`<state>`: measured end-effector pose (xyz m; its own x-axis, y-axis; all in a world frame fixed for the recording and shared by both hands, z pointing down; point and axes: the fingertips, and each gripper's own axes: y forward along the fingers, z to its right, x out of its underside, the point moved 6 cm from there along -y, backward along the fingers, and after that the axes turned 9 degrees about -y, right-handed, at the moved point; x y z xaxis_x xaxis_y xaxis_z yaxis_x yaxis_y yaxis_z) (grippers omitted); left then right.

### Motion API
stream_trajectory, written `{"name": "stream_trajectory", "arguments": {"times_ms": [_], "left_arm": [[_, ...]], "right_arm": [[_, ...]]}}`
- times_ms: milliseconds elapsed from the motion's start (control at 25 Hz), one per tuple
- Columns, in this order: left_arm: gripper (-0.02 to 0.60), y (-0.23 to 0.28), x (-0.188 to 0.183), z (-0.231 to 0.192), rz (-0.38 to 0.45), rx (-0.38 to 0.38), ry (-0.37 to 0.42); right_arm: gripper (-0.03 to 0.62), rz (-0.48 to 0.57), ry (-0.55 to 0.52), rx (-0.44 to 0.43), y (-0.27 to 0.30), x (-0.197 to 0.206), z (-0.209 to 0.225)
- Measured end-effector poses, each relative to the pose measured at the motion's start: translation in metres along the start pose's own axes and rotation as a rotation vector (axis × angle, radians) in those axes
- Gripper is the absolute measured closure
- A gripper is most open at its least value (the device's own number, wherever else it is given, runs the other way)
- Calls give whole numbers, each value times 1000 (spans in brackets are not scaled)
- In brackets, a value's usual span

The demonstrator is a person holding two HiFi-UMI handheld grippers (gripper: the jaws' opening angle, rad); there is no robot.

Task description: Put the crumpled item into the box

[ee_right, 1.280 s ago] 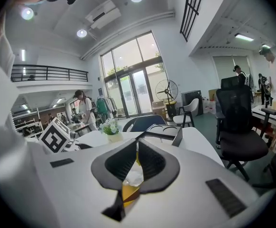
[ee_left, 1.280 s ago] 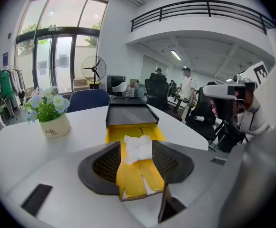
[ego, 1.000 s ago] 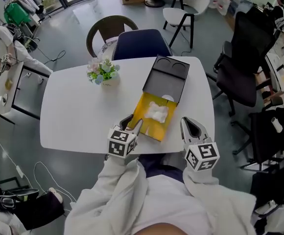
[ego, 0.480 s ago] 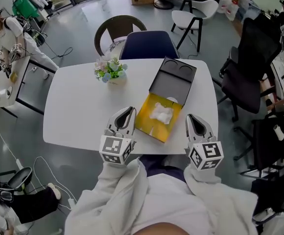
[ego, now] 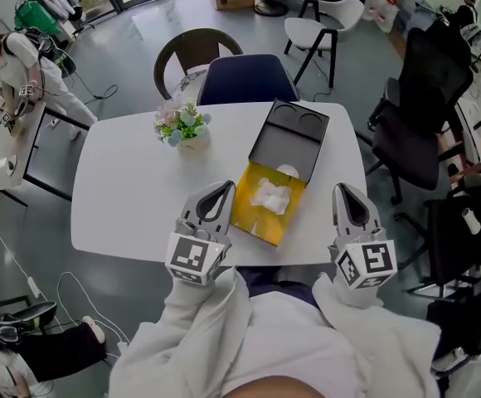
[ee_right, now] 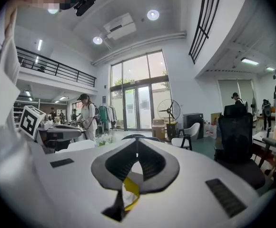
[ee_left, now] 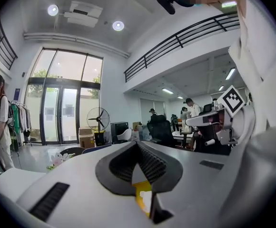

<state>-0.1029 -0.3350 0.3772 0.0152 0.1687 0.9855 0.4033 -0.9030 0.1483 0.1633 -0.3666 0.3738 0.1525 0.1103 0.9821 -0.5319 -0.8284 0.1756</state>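
A yellow box (ego: 261, 215) with its black lid (ego: 289, 138) folded back lies open on the white table (ego: 124, 197). The crumpled white item (ego: 272, 196) rests inside it. My left gripper (ego: 222, 191) hovers just left of the box; its jaws have just been closing and now stand shut with nothing between them. My right gripper (ego: 345, 192) hangs to the right of the box near the table's edge, jaws together and empty. In the left gripper view the shut left gripper (ee_left: 137, 144) frames a slice of the yellow box (ee_left: 142, 194). The right gripper (ee_right: 137, 152) shows the same box (ee_right: 131, 190) below it.
A small flower pot (ego: 181, 127) stands at the table's far left. A blue chair (ego: 245, 77) and a brown round chair (ego: 192, 48) sit behind the table. A black office chair (ego: 415, 114) is to the right. A person (ego: 21, 56) stands far left.
The left gripper has come away from the box's front left edge, risen and closed its jaws. The right gripper has risen and drifted to the right.
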Motion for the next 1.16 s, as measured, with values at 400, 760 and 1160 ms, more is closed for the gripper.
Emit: {"name": "stream_trajectory", "arguments": {"times_ms": [400, 760, 1160], "left_arm": [[565, 12, 3, -1, -11, 41, -48], [566, 16, 8, 1, -19, 70, -60], [566, 18, 14, 5, -28, 81, -66]], "right_arm": [[560, -11, -37, -21, 9, 0, -4], [560, -22, -24, -10, 6, 4, -5], [560, -27, -13, -10, 4, 6, -7]]}}
